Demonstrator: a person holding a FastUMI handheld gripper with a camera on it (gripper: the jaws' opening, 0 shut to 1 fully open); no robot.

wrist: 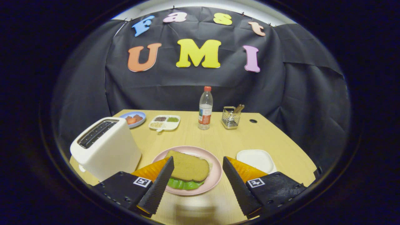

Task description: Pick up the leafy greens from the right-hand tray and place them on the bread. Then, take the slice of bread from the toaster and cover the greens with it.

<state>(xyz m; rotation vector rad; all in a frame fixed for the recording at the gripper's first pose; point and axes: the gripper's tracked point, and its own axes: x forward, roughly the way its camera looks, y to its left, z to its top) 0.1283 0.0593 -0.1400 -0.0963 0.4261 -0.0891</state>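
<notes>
A brown slice of bread (188, 167) lies on top of leafy greens (182, 184) on a pink plate (215, 175), just ahead of and between my fingers. A green leaf edge pokes out under the near side of the slice. My gripper (197, 161) is open, a finger on each side of the plate, holding nothing. The white toaster (104, 147) stands to the left of the plate, its dark slots showing on top. A white tray (257, 159) sits to the right of the plate, behind my right finger.
At the table's far side stand a plastic bottle (205, 109), a wire holder with utensils (231, 118), a divided white dish with grains (164, 122) and a blue plate of reddish food (133, 119). A round hole (253, 121) is in the tabletop at the far right.
</notes>
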